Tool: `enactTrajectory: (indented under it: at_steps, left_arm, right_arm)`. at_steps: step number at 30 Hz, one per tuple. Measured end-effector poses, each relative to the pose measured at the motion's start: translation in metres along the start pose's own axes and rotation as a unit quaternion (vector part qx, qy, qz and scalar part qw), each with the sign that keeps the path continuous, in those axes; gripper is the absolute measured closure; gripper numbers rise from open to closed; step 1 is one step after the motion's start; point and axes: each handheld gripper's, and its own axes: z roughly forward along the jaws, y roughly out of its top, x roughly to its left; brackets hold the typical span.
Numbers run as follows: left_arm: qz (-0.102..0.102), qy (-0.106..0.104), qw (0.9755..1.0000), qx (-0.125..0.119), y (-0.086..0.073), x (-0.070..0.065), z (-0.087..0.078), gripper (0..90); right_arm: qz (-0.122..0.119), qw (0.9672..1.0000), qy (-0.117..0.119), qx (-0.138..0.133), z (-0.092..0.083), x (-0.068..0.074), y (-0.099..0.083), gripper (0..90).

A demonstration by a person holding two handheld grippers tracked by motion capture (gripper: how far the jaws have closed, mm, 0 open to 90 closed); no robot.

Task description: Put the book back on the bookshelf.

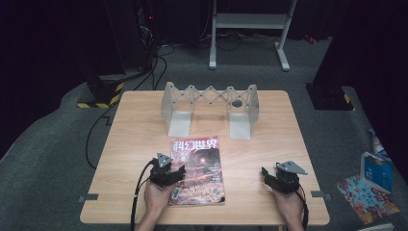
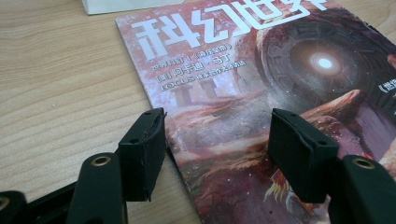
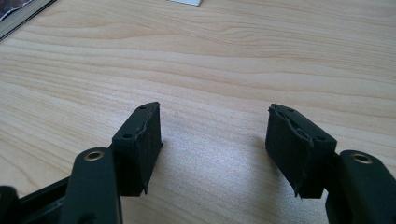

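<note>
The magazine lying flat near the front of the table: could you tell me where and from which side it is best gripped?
Grip the magazine at its left long edge, coming low from the left; it lies flat, and the open left claw straddles that edge.

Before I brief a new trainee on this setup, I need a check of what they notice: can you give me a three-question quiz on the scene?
1. True or false: the magazine lies flat on the wooden table with its cover up.
2. The left tongs stand: A) shut on the magazine, B) open over its left edge, C) open over the folding rack.
3. What lies beneath the right tongs?

Key
1. True.
2. B: one jaw is above bare wood, the other above the cover.
3. Bare table wood; those tongs are open with nothing between them.
</note>
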Motion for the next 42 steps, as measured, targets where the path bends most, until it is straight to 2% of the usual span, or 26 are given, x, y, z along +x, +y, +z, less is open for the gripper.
enactTrajectory:
  at_steps: [17, 42]
  left_arm:
    - [-0.001, -0.004, 1.0000, -0.006, 0.002, -0.009, 0.005, 36.5]
    - [0.009, -0.010, 0.9998, -0.012, 0.004, -0.023, 0.011, 36.0]
  right_arm:
    - [0.000, 1.0000, 0.000, 0.000, 0.000, 0.000, 0.000, 35.7]
    - [0.000, 1.0000, 0.000, 0.000, 0.000, 0.000, 0.000, 35.7]
